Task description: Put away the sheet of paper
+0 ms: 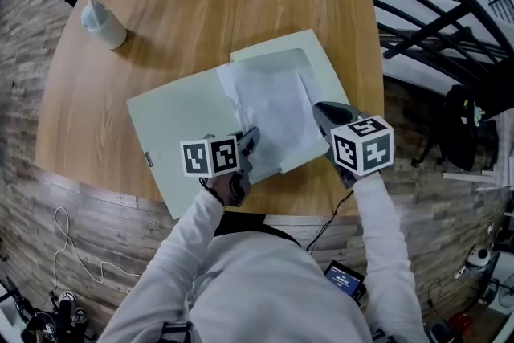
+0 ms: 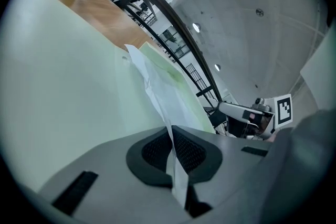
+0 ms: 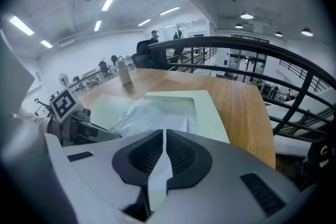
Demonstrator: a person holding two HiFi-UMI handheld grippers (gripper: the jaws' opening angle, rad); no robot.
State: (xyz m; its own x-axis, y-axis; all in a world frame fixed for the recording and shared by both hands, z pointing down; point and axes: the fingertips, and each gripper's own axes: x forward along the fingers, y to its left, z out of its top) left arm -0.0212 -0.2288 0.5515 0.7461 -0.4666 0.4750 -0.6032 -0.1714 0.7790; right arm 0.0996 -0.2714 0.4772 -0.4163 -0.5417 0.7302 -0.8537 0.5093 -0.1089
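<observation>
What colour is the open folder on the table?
Pale green. The folder shows best in the head view.

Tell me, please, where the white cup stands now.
In the head view, the white cup stands near the far left corner of the table, apart from the green folder.

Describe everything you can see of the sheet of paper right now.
The sheet of paper is white, thin and lightly creased. It lies spread over the open pale green folder on the wooden table, its far end at the folder's pocket; whether it is inside, I cannot tell. The left hand-held gripper is shut on its near-left edge, and the right hand-held gripper on its near-right edge.
</observation>
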